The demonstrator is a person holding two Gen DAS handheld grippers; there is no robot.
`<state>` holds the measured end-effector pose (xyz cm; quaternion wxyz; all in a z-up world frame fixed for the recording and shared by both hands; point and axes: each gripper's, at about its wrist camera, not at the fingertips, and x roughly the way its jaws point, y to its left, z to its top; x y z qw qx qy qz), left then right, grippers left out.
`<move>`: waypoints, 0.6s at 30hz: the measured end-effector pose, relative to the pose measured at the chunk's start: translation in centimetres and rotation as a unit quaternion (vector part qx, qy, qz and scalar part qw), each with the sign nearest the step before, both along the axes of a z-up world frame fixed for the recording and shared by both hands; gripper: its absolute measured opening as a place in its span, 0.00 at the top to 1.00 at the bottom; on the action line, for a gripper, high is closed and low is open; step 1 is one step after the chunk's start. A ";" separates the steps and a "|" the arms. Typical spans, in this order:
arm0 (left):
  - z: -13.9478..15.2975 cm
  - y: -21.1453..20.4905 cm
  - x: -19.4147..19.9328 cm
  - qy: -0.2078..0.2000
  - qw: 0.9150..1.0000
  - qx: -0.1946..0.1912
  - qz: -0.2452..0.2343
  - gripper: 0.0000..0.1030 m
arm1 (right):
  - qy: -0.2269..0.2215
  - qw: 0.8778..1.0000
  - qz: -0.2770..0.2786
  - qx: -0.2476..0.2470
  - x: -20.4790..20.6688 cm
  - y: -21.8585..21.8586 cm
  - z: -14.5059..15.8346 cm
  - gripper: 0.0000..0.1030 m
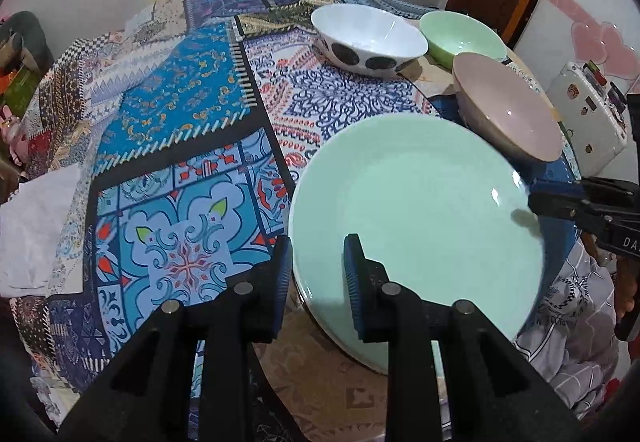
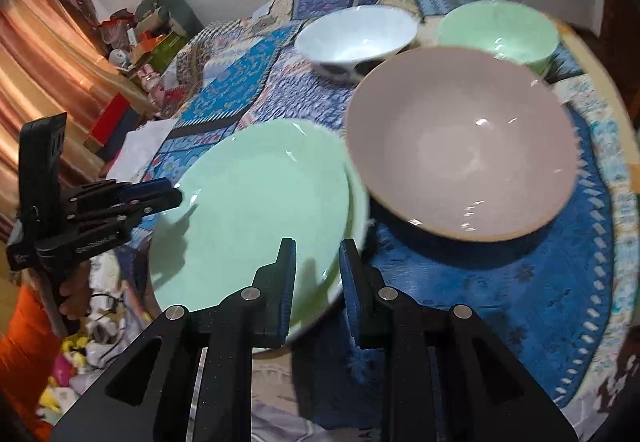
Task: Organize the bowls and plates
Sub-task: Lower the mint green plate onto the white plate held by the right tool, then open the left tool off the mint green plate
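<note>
A mint green plate (image 1: 416,210) (image 2: 256,202) hangs over the table's near edge, held between both grippers. My left gripper (image 1: 320,274) (image 2: 176,198) is shut on its left rim. My right gripper (image 2: 318,270) (image 1: 532,202) is shut on the opposite rim. A second pale rim seems to show under the plate's right edge. Just beyond it stands a big pink bowl (image 1: 508,114) (image 2: 460,146). Farther back are a white bowl with black spots (image 1: 368,34) (image 2: 356,34) and a green bowl (image 1: 464,34) (image 2: 500,30).
A patchwork blue cloth (image 1: 180,114) covers the round table. A white folded cloth (image 1: 36,226) lies at its left edge. A white case with stickers (image 1: 588,114) stands to the right. Boxes and clutter (image 2: 132,42) sit by the curtain. A hand (image 2: 72,298) holds the left tool.
</note>
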<state>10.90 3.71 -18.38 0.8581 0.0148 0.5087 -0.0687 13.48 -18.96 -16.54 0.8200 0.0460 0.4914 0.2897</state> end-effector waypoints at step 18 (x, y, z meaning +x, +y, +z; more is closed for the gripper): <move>7.0 -7.0 2.6 -0.088 0.994 -0.016 -0.063 0.36 | -0.111 0.989 -0.095 -0.002 0.5 -6.8 5.3 0.55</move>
